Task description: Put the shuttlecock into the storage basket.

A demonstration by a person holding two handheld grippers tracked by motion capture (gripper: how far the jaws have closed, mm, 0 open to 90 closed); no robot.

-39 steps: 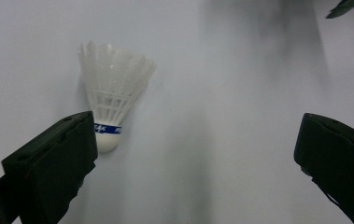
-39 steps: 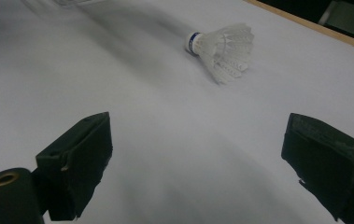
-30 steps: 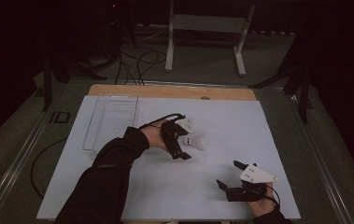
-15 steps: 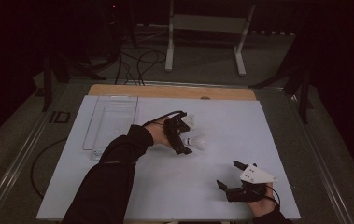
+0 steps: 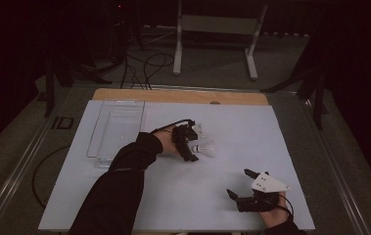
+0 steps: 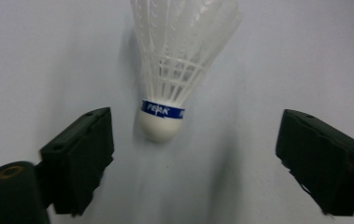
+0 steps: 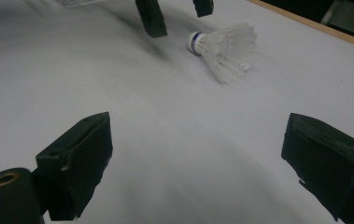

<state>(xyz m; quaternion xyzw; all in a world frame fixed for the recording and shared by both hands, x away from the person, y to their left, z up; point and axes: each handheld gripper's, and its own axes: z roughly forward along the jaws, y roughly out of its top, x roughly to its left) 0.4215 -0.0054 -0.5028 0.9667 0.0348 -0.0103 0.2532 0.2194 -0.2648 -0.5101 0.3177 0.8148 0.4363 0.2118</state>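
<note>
Shuttlecock (image 5: pixel 206 148), white tabletop (image 5: pixel 251 127), dark room

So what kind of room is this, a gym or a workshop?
More likely a lab or recording studio: a white table in a dark room, cables on the floor, and a metal stand behind. A person's left tongs reach for a shuttlecock, beside a clear tray.
</note>
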